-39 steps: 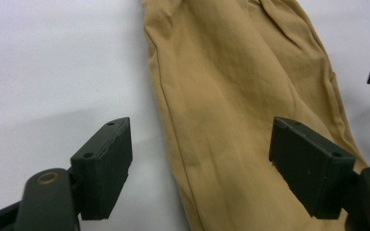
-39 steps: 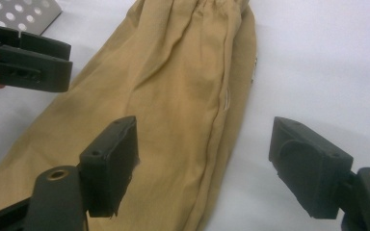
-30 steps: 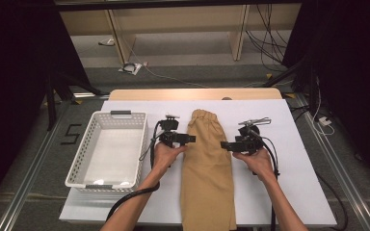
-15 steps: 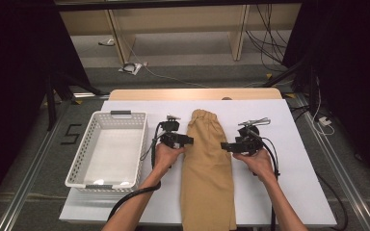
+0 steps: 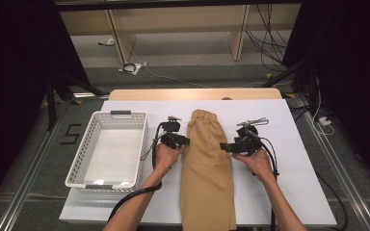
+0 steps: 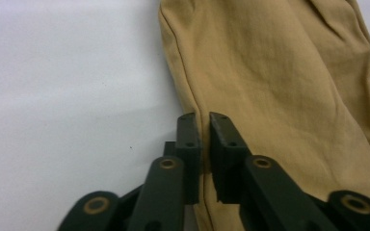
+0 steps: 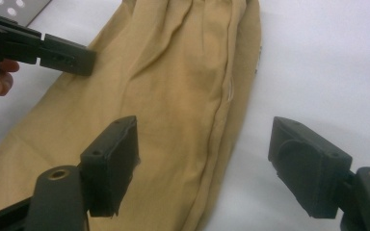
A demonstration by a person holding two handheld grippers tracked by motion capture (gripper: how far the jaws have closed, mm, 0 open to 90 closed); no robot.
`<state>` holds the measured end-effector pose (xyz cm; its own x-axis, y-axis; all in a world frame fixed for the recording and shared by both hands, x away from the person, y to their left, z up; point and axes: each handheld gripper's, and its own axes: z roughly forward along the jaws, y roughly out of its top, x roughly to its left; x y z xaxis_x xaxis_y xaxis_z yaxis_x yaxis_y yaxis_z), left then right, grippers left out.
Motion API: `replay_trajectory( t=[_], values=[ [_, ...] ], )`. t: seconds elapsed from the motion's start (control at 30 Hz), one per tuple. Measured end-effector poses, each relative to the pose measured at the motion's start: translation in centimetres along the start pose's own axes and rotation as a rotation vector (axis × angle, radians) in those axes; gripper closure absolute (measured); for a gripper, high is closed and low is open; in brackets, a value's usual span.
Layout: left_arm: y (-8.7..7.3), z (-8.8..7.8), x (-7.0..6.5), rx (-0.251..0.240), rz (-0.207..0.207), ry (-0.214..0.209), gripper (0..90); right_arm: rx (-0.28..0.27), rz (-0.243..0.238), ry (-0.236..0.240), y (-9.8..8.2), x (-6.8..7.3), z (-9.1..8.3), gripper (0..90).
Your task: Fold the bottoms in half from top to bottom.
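my left claw (image 6: 200, 126) has just been closing and now pinches the trousers' (image 5: 207, 173) left edge; my right claw (image 7: 202, 163), gaping, straddles the right edge. trousers run lengthwise away from me.

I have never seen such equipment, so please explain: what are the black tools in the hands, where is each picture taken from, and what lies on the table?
A person holds a black two-jaw tool in each hand. The high view looks down from above; the other two pictures come from cameras riding on each tool. On the white table lie folded tan cloth trousers and an empty white plastic basket. The left hand-held gripper has just been closing, and its jaws now pinch the trousers' left edge. The right hand-held gripper stands open, one jaw over the cloth and one over the table, with the right edge between them, not yet pinched.
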<state>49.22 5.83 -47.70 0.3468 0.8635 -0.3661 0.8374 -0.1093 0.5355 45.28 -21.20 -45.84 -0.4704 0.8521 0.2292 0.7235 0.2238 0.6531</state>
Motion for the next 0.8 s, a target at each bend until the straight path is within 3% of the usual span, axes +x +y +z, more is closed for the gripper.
replay_trajectory(
  t=[0.37,0.8],
  values=[
    [-0.1,-0.3,-0.2,-0.02,0.037,-0.003,88.3,0.007,0.005,-0.019,0.4,-0.4,0.5,30.3],
    [-0.2,-0.5,-0.1,-0.028,0.038,-0.016,88.4,0.038,0.07,-0.046,2.9,-0.8,2.3,38.2]
  ],
)
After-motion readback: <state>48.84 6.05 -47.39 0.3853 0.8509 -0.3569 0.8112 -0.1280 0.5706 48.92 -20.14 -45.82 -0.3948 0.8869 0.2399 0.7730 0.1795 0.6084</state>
